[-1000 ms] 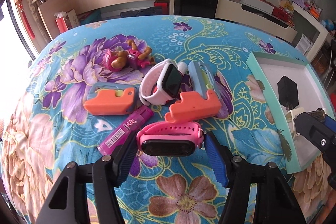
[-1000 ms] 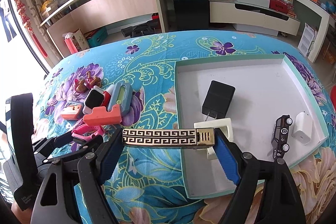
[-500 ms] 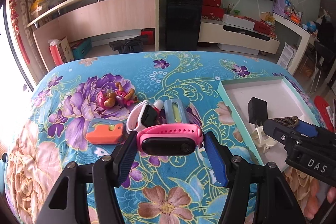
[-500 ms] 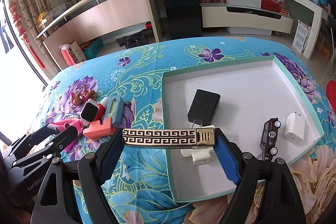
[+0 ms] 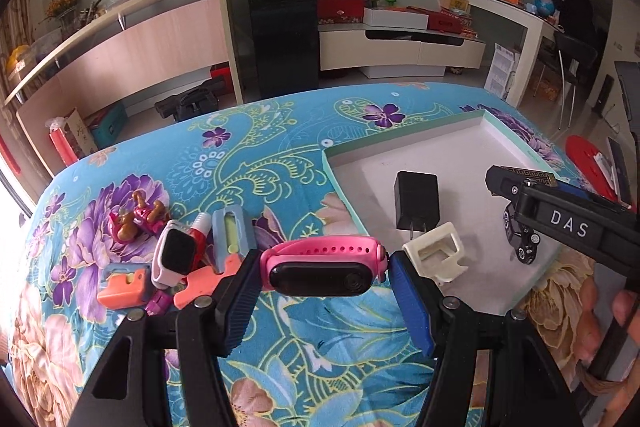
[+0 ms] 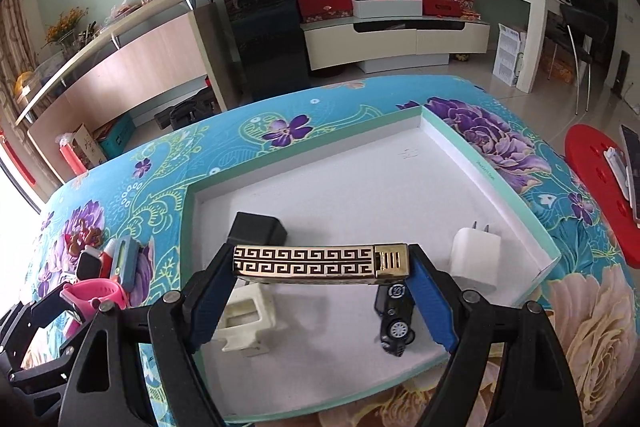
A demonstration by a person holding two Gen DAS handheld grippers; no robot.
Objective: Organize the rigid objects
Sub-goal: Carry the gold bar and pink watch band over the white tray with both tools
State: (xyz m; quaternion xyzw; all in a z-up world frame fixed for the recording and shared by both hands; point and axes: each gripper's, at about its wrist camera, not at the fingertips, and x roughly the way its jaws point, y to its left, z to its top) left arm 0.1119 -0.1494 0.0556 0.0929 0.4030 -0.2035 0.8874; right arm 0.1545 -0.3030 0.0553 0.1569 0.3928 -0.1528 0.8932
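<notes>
the left gripper [image 5: 324, 269] fingers clamp the pink watch [image 5: 322, 267] above the counter's cloth, just short of the tray [image 5: 400, 143]; the right gripper [image 6: 322, 267] fingers pinch the gold lighter [image 6: 320, 263] endwise over the tray. lower the lighter onto bare tray floor, probably clear of the toy car [image 6: 394, 319] and white charger [image 6: 474, 257], before letting go.

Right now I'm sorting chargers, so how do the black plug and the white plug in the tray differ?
The black plug lies flat near the tray's left side; the white plug stands on end near the right wall. The black plug's prongs are hidden behind the gold bar in the right wrist view, while the white plug's point up and away. Both rest loose on the tray floor.
</notes>
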